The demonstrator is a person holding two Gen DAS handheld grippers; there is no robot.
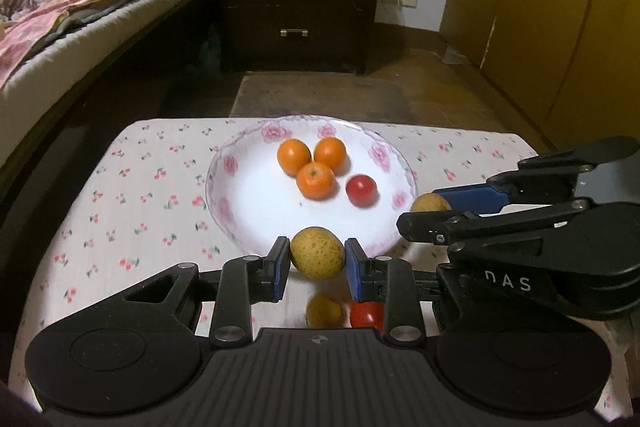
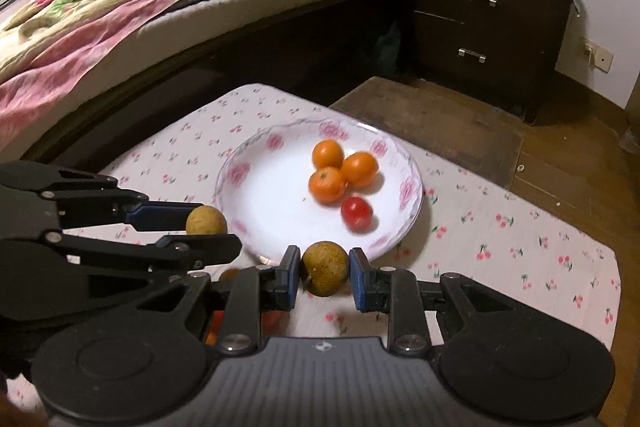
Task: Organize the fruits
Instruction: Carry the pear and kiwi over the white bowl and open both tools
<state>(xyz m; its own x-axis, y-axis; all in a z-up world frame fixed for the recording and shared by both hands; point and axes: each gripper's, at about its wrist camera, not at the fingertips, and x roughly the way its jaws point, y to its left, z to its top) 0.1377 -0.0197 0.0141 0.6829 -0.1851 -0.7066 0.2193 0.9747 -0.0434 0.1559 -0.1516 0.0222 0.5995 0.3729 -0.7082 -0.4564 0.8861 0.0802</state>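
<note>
A white floral plate [image 1: 240, 199] [image 2: 264, 195] on the cherry-print table holds three oranges [image 1: 316, 179] [image 2: 327, 183] and a red tomato [image 1: 361, 190] [image 2: 356, 213]. My left gripper [image 1: 317, 259] is shut on a yellow-brown fruit [image 1: 317, 257], held just short of the plate's near rim; it shows in the right wrist view [image 2: 206, 221] too. My right gripper [image 2: 325, 269] is shut on another yellow-brown fruit [image 2: 325, 267] near the plate's near rim, seen from the left wrist view [image 1: 430, 203]. Below the left gripper, a yellow fruit [image 1: 324, 310] and a red tomato [image 1: 366, 313] lie on the table.
The table [image 1: 132, 195] [image 2: 520, 239] has a bed [image 1: 60, 39] [image 2: 120, 7] to its left, a dark nightstand [image 1: 296, 3] [image 2: 488, 27] beyond, and a yellow cabinet [image 1: 560, 7] to the right. A mat [image 1: 320, 99] lies on the wooden floor.
</note>
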